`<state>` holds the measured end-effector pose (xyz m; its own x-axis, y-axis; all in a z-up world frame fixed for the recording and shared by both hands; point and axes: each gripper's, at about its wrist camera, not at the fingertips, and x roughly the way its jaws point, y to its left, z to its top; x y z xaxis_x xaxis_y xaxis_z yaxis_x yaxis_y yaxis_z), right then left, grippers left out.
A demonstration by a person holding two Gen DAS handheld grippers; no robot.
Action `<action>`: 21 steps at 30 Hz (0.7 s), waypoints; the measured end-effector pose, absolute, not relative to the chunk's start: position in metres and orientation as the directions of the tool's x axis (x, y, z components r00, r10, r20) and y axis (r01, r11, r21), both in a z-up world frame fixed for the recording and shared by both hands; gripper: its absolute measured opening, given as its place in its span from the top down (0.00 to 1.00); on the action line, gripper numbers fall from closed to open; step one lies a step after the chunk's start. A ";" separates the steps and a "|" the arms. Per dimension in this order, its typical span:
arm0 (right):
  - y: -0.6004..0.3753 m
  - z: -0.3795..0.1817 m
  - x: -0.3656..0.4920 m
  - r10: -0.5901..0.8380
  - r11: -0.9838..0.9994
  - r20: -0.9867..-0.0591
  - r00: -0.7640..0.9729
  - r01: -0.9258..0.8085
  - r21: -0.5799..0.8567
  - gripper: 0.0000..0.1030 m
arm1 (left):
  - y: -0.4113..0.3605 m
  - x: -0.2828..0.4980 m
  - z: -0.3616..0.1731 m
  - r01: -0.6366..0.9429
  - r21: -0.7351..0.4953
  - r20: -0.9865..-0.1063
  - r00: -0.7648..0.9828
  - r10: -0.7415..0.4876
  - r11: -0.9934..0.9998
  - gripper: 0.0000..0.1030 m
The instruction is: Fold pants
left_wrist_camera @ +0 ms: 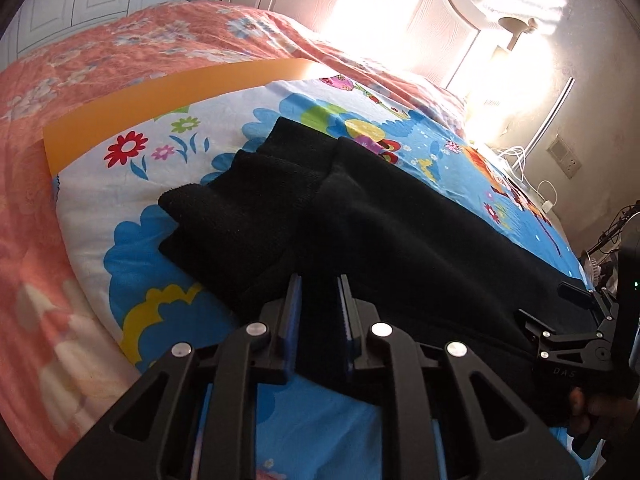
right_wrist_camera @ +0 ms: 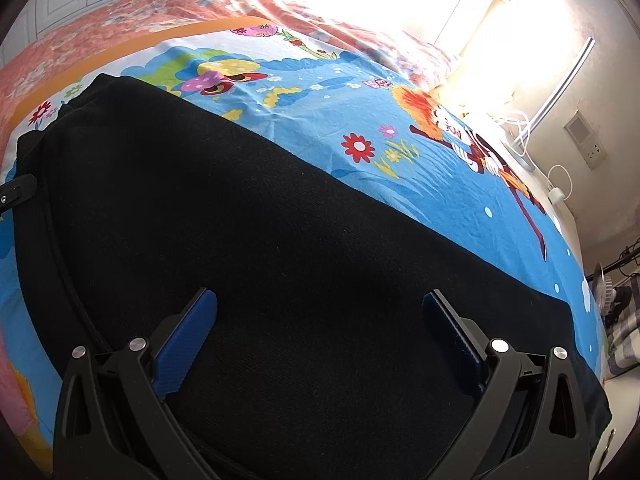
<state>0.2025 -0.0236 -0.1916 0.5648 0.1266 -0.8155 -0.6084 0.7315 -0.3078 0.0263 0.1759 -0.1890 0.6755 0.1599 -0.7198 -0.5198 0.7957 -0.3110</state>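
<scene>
Black pants [left_wrist_camera: 380, 220] lie flat on a blue cartoon-print sheet [left_wrist_camera: 168, 240] on the bed. The leg cuffs [left_wrist_camera: 224, 200] point to the far left. My left gripper [left_wrist_camera: 319, 284] is shut on a fold of the pants' near edge, the black cloth pinched between its blue pads. My right gripper [right_wrist_camera: 320, 300] is open wide, its blue pads [right_wrist_camera: 188, 336] spread just above the wide part of the pants [right_wrist_camera: 260, 220], with nothing between them. The right gripper also shows in the left wrist view [left_wrist_camera: 576, 320] at the right edge.
An orange board [left_wrist_camera: 160, 96] lies under the sheet's far edge on a pink floral quilt [left_wrist_camera: 80, 60]. A sunlit headboard [left_wrist_camera: 400, 20], white cables [right_wrist_camera: 520, 124] and a wall socket [right_wrist_camera: 588, 140] are at the right. The bed's right edge drops off near a fan [right_wrist_camera: 604, 284].
</scene>
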 end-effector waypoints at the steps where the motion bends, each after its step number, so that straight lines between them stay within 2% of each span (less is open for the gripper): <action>1: -0.023 -0.192 0.203 0.127 0.733 -0.816 0.564 -0.608 -0.306 0.05 | 0.176 0.025 -0.190 -0.520 -0.313 -0.719 0.676 0.159 0.794 0.82; 8: -0.024 -0.192 0.202 0.132 0.730 -0.813 0.567 -0.610 -0.307 0.05 | 0.171 0.010 -0.197 -0.533 -0.368 -0.708 0.692 0.143 0.762 0.82; 18: -0.024 -0.193 0.201 0.133 0.730 -0.809 0.572 -0.609 -0.310 0.05 | 0.162 0.008 -0.197 -0.546 -0.352 -0.719 0.678 0.154 0.760 0.82; 21: -0.024 -0.193 0.200 0.133 0.731 -0.807 0.575 -0.607 -0.312 0.05 | 0.147 0.007 -0.180 -0.515 -0.291 -0.684 0.701 0.202 0.806 0.70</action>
<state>0.1999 -0.0241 -0.1927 0.5752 0.1330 -0.8071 -0.6073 0.7305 -0.3123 0.0073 0.1465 -0.1802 0.7013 0.2016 -0.6838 -0.5154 0.8061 -0.2908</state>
